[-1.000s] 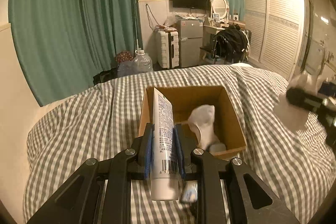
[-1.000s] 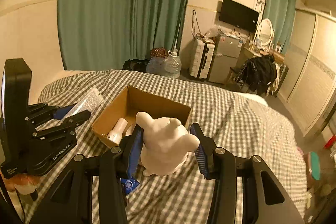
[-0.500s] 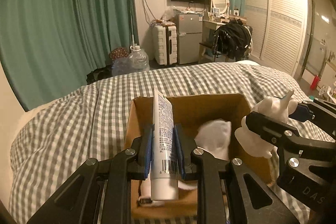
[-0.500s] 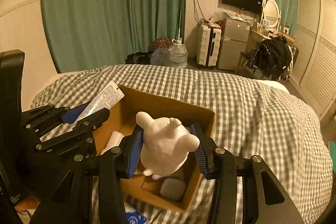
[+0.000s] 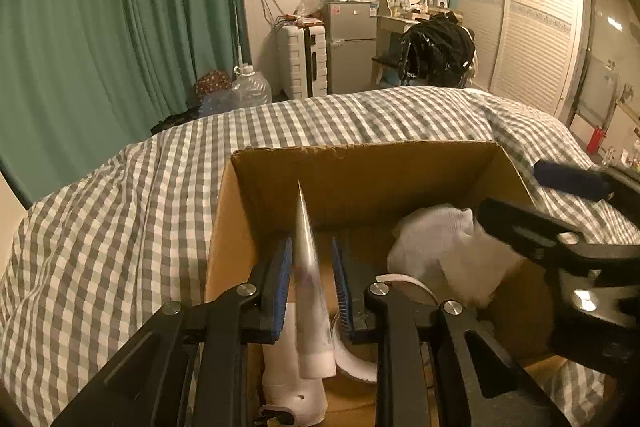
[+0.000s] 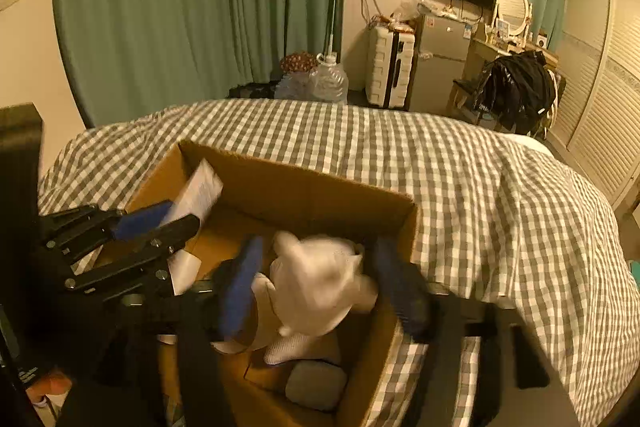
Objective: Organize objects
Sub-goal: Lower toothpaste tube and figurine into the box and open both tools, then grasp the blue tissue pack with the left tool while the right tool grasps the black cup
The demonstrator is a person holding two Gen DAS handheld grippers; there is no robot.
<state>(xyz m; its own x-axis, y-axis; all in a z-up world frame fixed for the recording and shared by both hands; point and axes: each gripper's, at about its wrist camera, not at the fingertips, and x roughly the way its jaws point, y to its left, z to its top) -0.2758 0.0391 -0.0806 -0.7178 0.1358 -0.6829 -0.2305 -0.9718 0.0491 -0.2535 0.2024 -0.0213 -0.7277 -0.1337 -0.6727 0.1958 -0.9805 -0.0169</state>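
In the left wrist view, the left gripper [image 5: 311, 283] fills the lower centre of the frame, and its blue pads [image 5: 282, 285] are seen parted, with gaps on both sides of the white tube [image 5: 308, 267] that stands edge-on between them. The tube is no longer clamped; its crimped end points up toward the centre of the frame and its cap end hangs low over the cardboard box [image 5: 360, 171]. A white cylindrical container [image 5: 294, 383] is seen lying in the box below the tube. At the right of the frame, the right gripper [image 5: 560, 211] reaches over the box, and a blurred white toy [image 5: 452, 251] is seen below its near finger.

In the right wrist view, the right gripper [image 6: 320, 279] occupies the lower centre, blurred by motion. Its blue pads [image 6: 240, 283] are spread wider than the white toy [image 6: 320, 283], which sits between them without visible contact, over the open cardboard box [image 6: 304, 187]. A grey rounded object [image 6: 316, 385] is seen on the box floor below the toy. At the left of the frame, the left gripper [image 6: 160, 223] is seen over the box's left side with the white tube [image 6: 198, 193] between its fingers. The box rests on a checked bedspread [image 6: 480, 187].
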